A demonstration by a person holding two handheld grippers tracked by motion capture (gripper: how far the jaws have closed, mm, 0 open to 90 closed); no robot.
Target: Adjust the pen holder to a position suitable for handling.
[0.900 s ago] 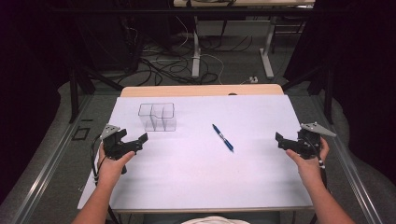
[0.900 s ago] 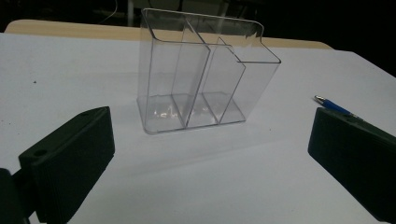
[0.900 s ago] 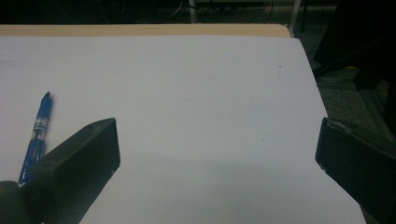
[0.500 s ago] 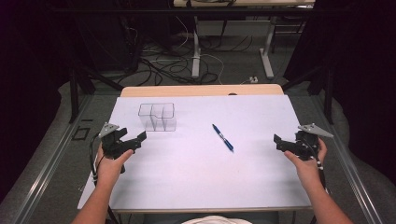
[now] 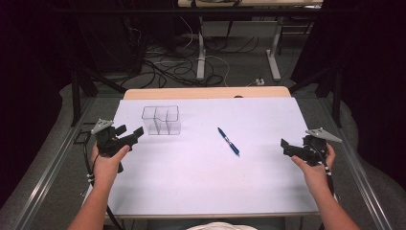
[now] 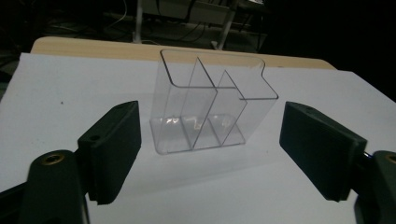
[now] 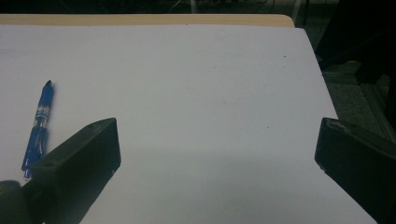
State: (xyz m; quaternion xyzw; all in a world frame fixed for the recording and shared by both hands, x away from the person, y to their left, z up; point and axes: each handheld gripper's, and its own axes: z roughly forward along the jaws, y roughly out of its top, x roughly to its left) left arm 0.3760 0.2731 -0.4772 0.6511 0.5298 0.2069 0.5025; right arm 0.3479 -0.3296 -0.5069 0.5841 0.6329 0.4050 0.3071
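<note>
Writing: none legible on the clear plastic organizer (image 6: pixel 212 105) or on the blue pen (image 7: pixel 38 126). The pen's barrel carries a pale band that may be a printed label, but it is too small to read.

Left gripper (image 5: pixel 128 135): fingers (image 6: pixel 112 149) stand apart, nothing between the pads, nothing touched. In the left gripper view the organizer sits framed in the gap but farther off, upright on the white table (image 5: pixel 201 177), with clear space on both sides of it. In the high view this gripper is held above the table's left edge, just short of the organizer (image 5: pixel 161 120) and pointing at it.

Right gripper (image 5: pixel 292 148): fingers (image 7: pixel 81 161) wide apart, empty, touching nothing. In the right gripper view bare white table lies between them; the pen lies off to the left of the left finger. In the high view this gripper sits near the table's right edge, well apart from the pen (image 5: pixel 228 141).

Organizer: three open compartments, all empty, standing toward the far left of the table. Pen: flat on the table near its middle, lying on a diagonal, between the organizer and the right gripper.
</note>
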